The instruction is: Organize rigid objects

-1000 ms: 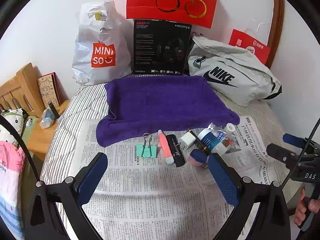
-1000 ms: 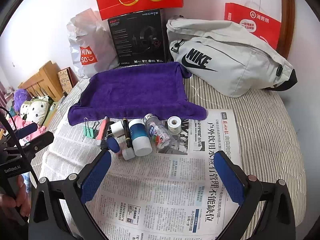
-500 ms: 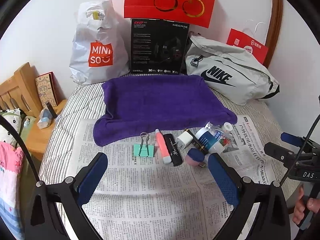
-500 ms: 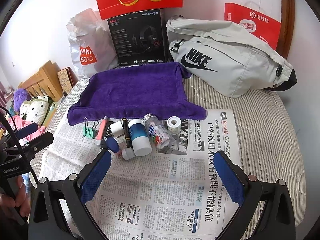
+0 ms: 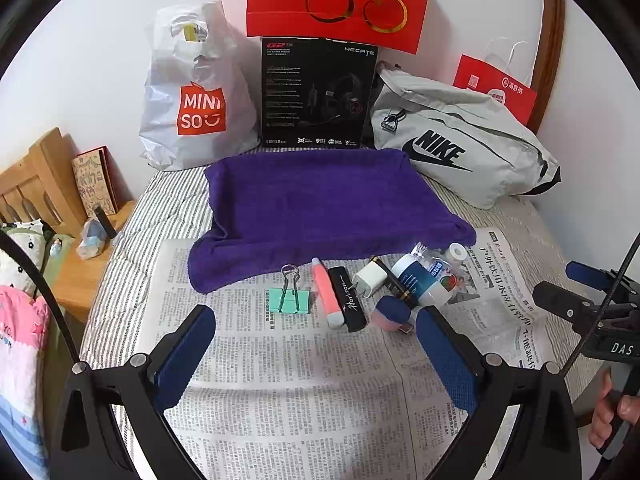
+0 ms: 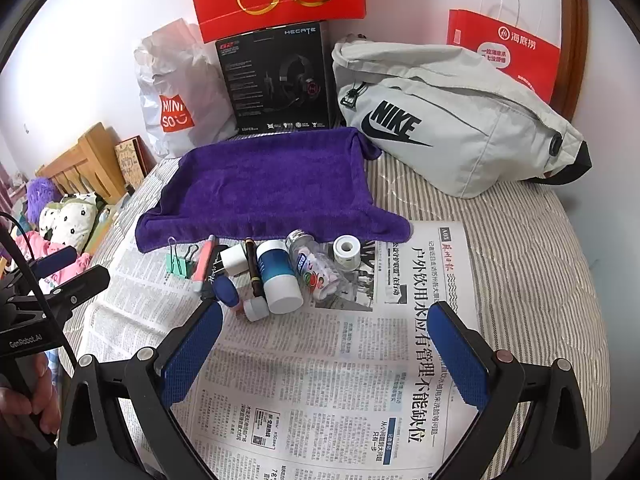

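A bed (image 5: 168,204) with a striped cover carries everything. Spread over its near part is a newspaper (image 5: 304,392), and beyond that lies a purple towel (image 5: 320,204), its front edge overlapping the paper. Against the wall behind stand a grey Nike bag (image 6: 452,120), a black headset box (image 5: 318,96) and a white Miniso bag (image 5: 196,96).

The left gripper (image 5: 316,320) and the right gripper (image 6: 324,318) both hover over the newspaper with jaws wide apart and nothing between them.

The small rigid things lie in a row on the paper just in front of the towel: a blue and white bottle (image 6: 278,280), a clear candy bottle (image 6: 318,268), a white tape roll (image 6: 347,251), a white charger plug (image 5: 372,282), a black stick lettered in white (image 5: 347,298), a pink marker (image 5: 327,290) touching it, and a green binder clip (image 5: 289,298) at the left end
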A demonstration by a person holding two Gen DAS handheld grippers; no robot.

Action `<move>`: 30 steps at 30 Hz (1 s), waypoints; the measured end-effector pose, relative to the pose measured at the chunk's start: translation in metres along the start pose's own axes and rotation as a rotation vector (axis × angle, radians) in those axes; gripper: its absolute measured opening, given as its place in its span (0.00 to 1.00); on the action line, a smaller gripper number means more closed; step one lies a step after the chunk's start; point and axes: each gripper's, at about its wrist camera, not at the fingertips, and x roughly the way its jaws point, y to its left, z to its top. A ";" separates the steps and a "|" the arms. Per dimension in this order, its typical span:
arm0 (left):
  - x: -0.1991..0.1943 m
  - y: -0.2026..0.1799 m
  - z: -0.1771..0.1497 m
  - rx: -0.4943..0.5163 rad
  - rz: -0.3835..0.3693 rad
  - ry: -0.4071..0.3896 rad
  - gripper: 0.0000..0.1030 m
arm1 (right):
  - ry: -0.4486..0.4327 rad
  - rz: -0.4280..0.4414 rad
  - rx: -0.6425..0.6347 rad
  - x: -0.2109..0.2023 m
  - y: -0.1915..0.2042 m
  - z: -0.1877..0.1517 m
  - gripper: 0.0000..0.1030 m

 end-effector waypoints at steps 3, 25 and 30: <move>0.001 0.000 -0.001 -0.008 -0.009 0.023 0.98 | -0.003 -0.002 -0.003 -0.002 0.001 -0.001 0.98; 0.061 0.028 -0.007 -0.041 0.011 0.054 0.98 | 0.083 -0.025 0.055 0.040 -0.021 -0.005 0.98; 0.097 0.034 -0.013 -0.013 0.037 0.115 0.95 | 0.111 -0.053 0.054 0.055 -0.030 -0.008 0.98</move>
